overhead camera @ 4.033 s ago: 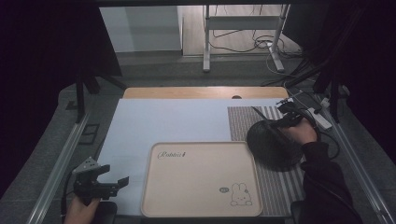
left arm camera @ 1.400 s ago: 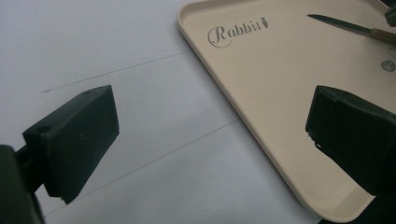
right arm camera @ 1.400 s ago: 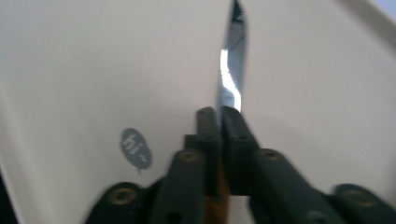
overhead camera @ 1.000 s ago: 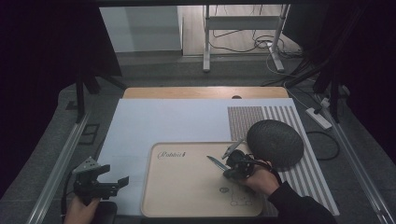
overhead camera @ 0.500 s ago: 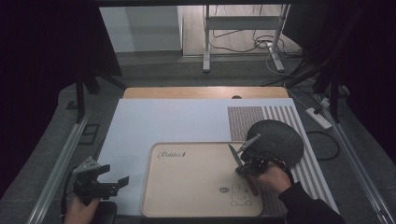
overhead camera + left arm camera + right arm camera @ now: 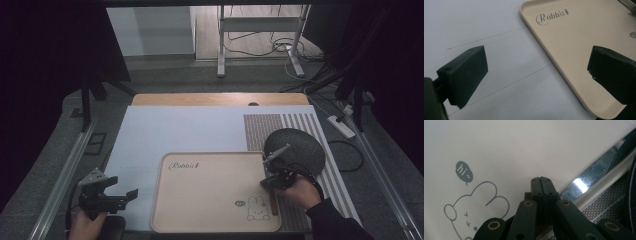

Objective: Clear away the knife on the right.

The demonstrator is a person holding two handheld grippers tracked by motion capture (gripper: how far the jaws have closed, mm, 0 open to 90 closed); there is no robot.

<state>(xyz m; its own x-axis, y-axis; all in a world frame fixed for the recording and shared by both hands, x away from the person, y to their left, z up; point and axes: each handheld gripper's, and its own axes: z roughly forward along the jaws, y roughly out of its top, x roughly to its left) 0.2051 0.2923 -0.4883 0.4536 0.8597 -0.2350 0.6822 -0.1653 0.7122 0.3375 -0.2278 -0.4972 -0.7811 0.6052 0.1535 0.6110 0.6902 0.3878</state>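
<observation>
Two grippers sit at the near edge of the table, one in each of the person's hands. The left gripper (image 6: 131,194) rests low at the near left, just off the white mat (image 6: 190,130), and its jaws stand wide apart with nothing between them; in the left gripper view they frame bare mat and the near corner of the tray. The right gripper (image 6: 265,183) is over the tray's right rim, held by the right hand (image 6: 299,191), whose dark sleeve (image 6: 332,222) comes in from the bottom right. In the right gripper view its jaws are pressed together with no gap showing, and a shiny metal knife blade (image 6: 589,176) runs out from behind them along the rim; a brown handle (image 6: 273,201) lies along the same rim in the high view. Whether the jaws actually pinch the knife I cannot tell.

The beige tray (image 6: 205,200) lies flat on the mat, with the word "Rabbit" (image 6: 184,165) printed at its far left and a rabbit drawing (image 6: 257,209) with a "hi" bubble at its near right. Just beyond the right gripper, a dark round plate (image 6: 295,146) lies on a striped placemat (image 6: 300,125) beside the tray. Farther off, the wooden table edge (image 6: 220,99) shows, then the floor with a metal stand (image 6: 260,40) and loose cables (image 6: 280,47).
</observation>
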